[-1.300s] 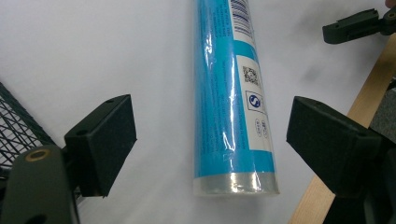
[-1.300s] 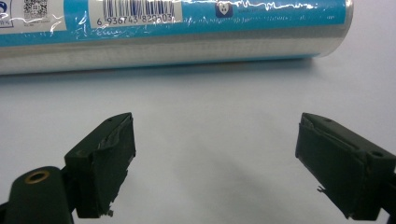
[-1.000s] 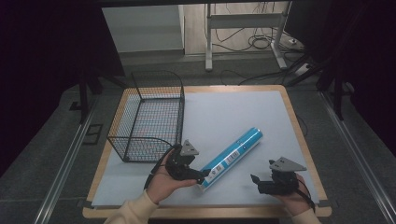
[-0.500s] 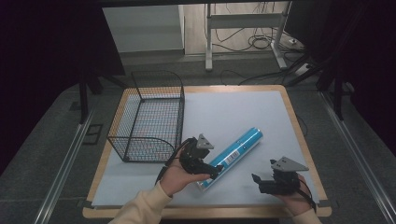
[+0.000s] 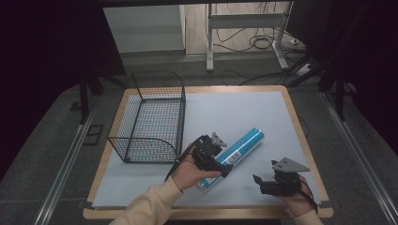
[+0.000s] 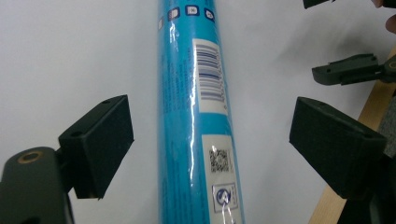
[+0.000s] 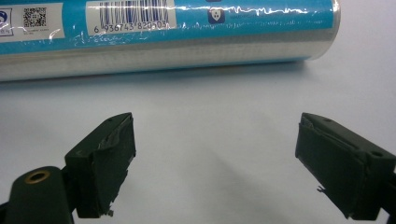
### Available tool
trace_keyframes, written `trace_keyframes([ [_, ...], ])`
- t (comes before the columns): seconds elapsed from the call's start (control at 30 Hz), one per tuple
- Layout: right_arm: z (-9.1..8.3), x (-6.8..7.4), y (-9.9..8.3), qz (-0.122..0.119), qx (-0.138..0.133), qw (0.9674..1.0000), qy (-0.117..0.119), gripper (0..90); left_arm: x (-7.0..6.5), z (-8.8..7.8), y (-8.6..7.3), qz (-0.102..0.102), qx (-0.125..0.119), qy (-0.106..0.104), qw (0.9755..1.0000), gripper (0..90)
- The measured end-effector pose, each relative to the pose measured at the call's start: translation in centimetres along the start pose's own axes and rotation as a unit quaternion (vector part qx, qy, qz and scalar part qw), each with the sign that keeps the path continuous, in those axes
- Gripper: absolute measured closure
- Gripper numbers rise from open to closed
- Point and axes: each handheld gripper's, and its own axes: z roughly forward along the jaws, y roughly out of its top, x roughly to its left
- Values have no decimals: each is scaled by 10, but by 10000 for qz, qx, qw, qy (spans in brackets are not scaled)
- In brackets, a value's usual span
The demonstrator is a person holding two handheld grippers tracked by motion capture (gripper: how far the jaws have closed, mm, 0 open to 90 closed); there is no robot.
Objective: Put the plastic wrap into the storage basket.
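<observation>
Blue tube lies ungripped between my left gripper's spread jaws; right gripper waits beside, jaws apart; basket empty.

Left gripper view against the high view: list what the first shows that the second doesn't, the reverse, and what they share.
Only the left gripper view lets you see the print on the blue tube, a barcode and a QR code, and the left gripper open with a jaw either side of the tube, neither touching.

Only the high view takes in the wire basket beside the tube, and both forearms.

Both share the tube lying on the white mat and the right gripper nearby.
</observation>
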Motion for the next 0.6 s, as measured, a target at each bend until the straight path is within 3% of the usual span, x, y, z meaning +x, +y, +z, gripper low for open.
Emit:
trace_keyframes([
  [0.4, 0, 0, 0, -6, -7, 10000, 3, 128, 0, 24, 16, 88, 414, -37, 9991, 131],
  [0.6, 0, 0, 0, -18, -1, 10000, 5, 129, -2, 39, 24, 206, 621, 59, 9978, 132],
])
